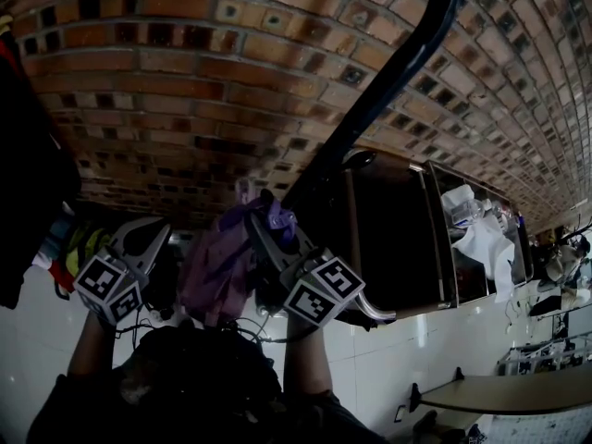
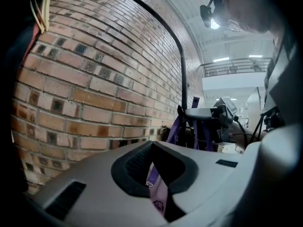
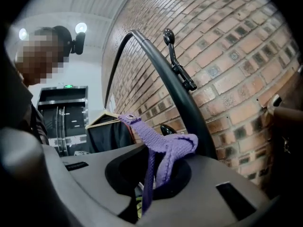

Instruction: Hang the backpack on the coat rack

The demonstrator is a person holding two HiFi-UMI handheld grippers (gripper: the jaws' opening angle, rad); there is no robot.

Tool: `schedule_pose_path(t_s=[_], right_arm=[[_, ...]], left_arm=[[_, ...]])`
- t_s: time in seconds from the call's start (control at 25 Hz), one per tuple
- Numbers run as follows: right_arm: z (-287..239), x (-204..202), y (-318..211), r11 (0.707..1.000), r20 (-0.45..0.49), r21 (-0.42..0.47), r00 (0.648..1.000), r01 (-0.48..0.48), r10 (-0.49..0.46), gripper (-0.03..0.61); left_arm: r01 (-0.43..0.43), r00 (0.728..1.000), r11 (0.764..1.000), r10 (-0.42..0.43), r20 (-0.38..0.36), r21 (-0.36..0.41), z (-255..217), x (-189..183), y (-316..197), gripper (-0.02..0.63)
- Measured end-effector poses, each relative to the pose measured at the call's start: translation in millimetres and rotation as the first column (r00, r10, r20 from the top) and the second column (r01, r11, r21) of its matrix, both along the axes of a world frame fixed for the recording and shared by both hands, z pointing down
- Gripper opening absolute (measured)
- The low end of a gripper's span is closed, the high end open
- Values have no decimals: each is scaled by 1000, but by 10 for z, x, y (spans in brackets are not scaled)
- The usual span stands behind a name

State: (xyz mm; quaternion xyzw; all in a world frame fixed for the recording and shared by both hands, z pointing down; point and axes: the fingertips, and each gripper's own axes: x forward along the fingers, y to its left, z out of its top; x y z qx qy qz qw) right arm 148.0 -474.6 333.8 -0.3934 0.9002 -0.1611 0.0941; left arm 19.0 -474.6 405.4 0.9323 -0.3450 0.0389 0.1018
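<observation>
- purple backpack point(image 1: 217, 266) hangs between both tongs beside the coat rack point(image 1: 388, 72).
- left tongs point(image 1: 148, 237) pinch its strap point(image 2: 158, 193); right tongs point(image 1: 268, 220) clamp its loop point(image 3: 165, 148).
- lifting step; next, the loop likely goes over a hook point(image 3: 179, 67).

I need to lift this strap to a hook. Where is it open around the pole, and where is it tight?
Open: bare brick left of the pole, above the left tool and right tool, and around the hook. Crowded: dark clothes at far left, the cabinet right of the pole, the backpack between the tools.
</observation>
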Motion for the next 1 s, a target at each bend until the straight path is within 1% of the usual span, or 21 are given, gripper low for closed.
schedule_pose_path(t_s=[0.08,0.16,0.24,0.32,0.48,0.64,0.76,0.88,1.0], right_arm=[[95,14,14,1000,-50,10,998,-24,25,-2],[211,35,16,998,-101,31,993,-62,64,-1],[314,55,3,992,-129,61,985,-112,119,2],[375,65,0,985,-114,76,980,-152,160,8],[454,62,60,976,-54,77,977,-203,208,42],[684,93,212,969,-77,37,966,-244,246,61],[865,218,365,949,-107,4,943,-316,314,63],[917,369,552,920,-84,-5,917,-392,390,63],[912,468,771,894,-84,2,890,-449,448,63]], left_arm=[[-10,1000,1000,10,3,-19,37,31,28,40],[-24,1000,1000,24,-2,-11,44,60,50,40],[-37,999,999,37,-2,-3,64,70,74,40],[-45,999,999,45,-2,-6,92,70,109,40],[-75,997,997,75,-6,-11,122,68,195,40],[-100,995,995,100,-5,-29,195,-1,274,40],[-123,992,991,123,2,-43,274,-64,311,40],[-155,988,987,156,13,-48,345,-98,362,40],[-184,983,982,185,15,-49,398,-97,433,40]])
